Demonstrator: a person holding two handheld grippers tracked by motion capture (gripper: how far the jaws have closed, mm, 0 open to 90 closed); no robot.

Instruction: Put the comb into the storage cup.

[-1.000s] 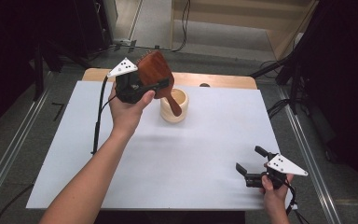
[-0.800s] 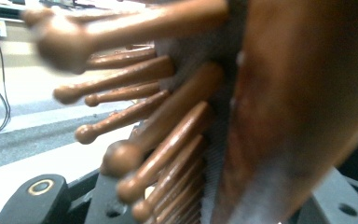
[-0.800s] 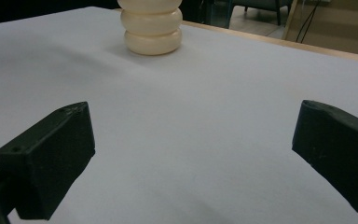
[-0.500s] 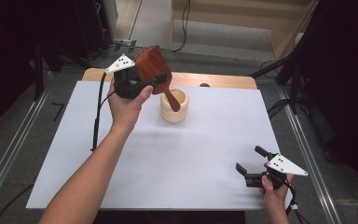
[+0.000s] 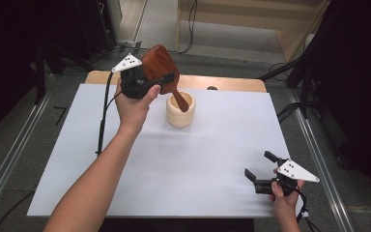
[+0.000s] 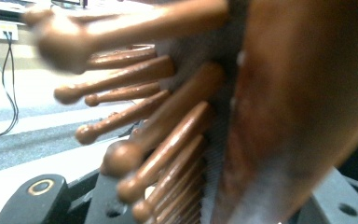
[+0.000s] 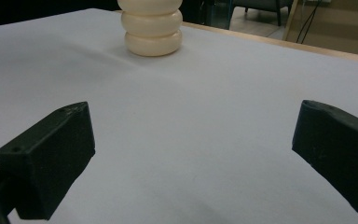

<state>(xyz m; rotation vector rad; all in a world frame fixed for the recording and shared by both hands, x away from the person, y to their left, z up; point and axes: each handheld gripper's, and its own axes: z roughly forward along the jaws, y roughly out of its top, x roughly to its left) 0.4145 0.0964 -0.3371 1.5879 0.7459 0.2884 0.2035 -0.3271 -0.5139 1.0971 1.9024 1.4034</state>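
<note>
My left tool (image 5: 166, 79) was clamped tight on the wooden hairbrush (image 5: 159, 65), head up, its handle slanting down from the tool into the cream ribbed cup (image 5: 179, 111) just below and beside it. I judged the handle should go straight down the middle of the cup, without nudging the rim, before I let go. My right tool (image 5: 260, 169) hung wide open and empty, low over the table (image 5: 212, 159), well apart from the cup.
</note>
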